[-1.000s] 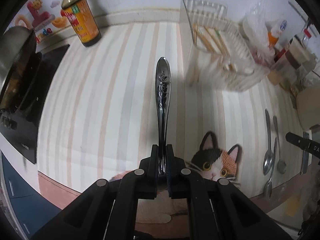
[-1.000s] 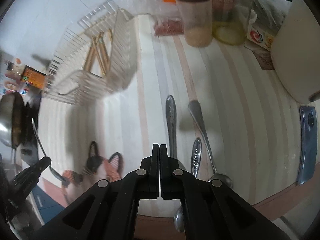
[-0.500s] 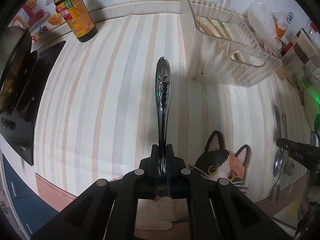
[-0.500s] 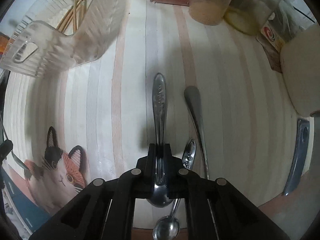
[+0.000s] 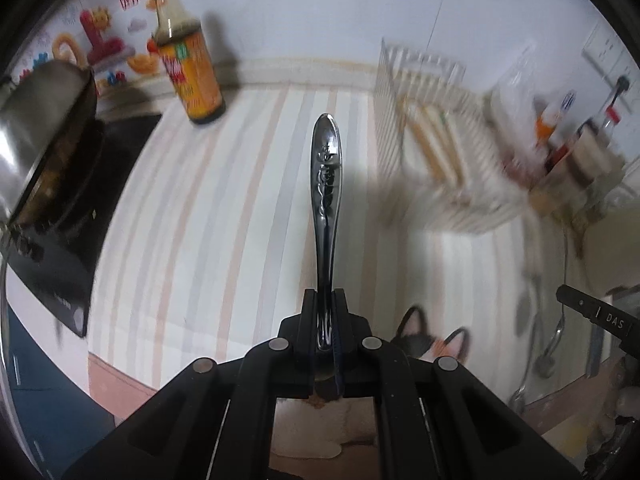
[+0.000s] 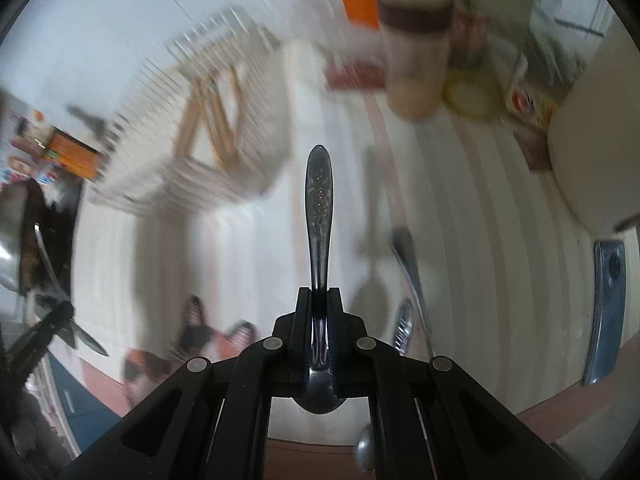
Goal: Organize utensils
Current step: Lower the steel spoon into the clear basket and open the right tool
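My left gripper (image 5: 325,300) is shut on a steel spoon (image 5: 326,184), handle pointing forward, held above the striped counter. My right gripper (image 6: 319,298) is shut on a second steel spoon (image 6: 319,208), lifted off the counter, its bowl behind the jaws. Two more spoons (image 6: 408,272) lie on the counter to the right of it; they also show blurred in the left wrist view (image 5: 536,332). A clear slatted utensil basket (image 5: 436,152) holding wooden chopsticks stands ahead right; in the right wrist view it (image 6: 216,136) is ahead left.
A sauce bottle (image 5: 188,68) stands at the back wall. A wok on a black stove (image 5: 52,168) is at the left. Jars and bottles (image 6: 420,40) crowd the back right. A cat-print mat (image 5: 432,344) lies near the counter's front edge. A blue phone (image 6: 606,304) lies far right.
My right gripper has lifted the spoon it closed on off the counter and tilted up toward the basket. My left gripper, still holding its spoon, has tilted up and swung; both views are motion-blurred.
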{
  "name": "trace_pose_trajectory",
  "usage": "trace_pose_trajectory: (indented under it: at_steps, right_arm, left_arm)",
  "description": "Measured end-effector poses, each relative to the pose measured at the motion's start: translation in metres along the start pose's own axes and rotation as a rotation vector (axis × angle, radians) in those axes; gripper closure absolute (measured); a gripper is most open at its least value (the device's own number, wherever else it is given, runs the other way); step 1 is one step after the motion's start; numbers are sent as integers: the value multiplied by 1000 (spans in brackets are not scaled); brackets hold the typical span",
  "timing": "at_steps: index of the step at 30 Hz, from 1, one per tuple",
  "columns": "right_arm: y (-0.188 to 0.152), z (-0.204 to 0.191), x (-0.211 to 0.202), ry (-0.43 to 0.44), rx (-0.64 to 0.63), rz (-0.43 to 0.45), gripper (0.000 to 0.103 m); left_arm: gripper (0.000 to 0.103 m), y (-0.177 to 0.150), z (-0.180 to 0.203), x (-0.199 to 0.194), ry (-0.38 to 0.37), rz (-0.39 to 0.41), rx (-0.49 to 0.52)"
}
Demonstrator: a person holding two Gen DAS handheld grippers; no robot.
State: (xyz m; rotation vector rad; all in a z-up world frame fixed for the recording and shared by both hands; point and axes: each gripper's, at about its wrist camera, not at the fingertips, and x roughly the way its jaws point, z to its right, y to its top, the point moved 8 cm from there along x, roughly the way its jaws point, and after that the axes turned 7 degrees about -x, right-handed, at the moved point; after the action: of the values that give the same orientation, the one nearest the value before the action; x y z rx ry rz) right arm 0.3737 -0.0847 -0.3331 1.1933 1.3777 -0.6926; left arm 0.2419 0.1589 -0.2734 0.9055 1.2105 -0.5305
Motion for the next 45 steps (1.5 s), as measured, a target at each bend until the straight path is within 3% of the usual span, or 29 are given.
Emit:
trace_pose_trajectory:
  at_steps: [6, 12, 17, 22, 30, 37, 40, 42, 43, 45]
  right_arm:
    - [43, -31, -48, 79, -33, 100, 96]
    - [87, -58, -72, 87, -76, 153, 96]
    - [120, -74, -72, 90, -93, 176, 96]
    - [151, -80, -53, 110, -73, 153, 96]
    - [170, -76, -1, 124, -27, 64, 96]
    - [169, -73, 33, 127, -30, -14, 94]
    - [164, -69, 39, 133, -15, -40, 84]
    - [160, -63, 34, 130, -12, -32, 84]
    - [158, -60, 32, 124, -14, -26, 84]
    - [151, -47, 19, 105, -7, -4, 82]
  left_arm:
    - [99, 45, 26, -43, -65, 89, 27]
    - [99, 91, 65, -60, -111, 137, 70]
    - [99, 123, 88, -51, -136, 129, 87]
    - [99, 146, 98, -21, -153, 69, 72]
    - [98, 147, 104, 39, -190, -114, 39]
    - [97, 144, 103, 48, -179, -141, 29]
    - [96, 143, 95, 45, -150, -120, 25]
    - [94, 141, 87, 39, -118, -89, 21]
    - [89, 141, 81, 36, -90, -71, 22]
    - [69, 135, 72, 27, -27, -19, 32]
